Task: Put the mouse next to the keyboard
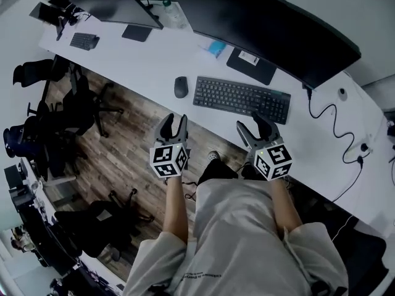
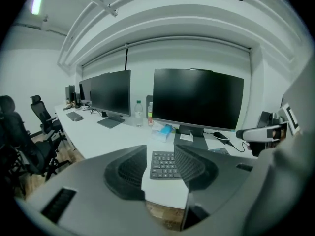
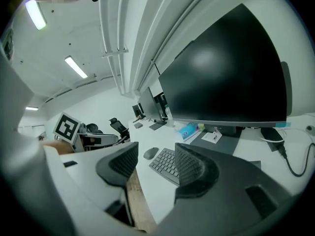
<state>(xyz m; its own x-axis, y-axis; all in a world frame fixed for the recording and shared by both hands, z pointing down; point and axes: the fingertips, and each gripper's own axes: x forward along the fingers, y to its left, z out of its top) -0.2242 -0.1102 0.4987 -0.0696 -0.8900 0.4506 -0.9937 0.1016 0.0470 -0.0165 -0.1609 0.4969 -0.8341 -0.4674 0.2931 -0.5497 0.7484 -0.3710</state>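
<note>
Holding left tongs (image 1: pixel 175 121) and right tongs (image 1: pixel 252 123) spread, empty, at mid-frame below the keyboard (image 1: pixel 242 99) and mouse (image 1: pixel 180 87), we find key legends too small to read.

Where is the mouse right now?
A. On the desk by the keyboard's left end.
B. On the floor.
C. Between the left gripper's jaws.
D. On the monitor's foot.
A: the mouse lies on the desk, just left of the keyboard in the head view.

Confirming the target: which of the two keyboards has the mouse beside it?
The larger keyboard, in front of the near monitor; the mouse lies off its left end. The small keyboard far down the desk shows no mouse.
</note>
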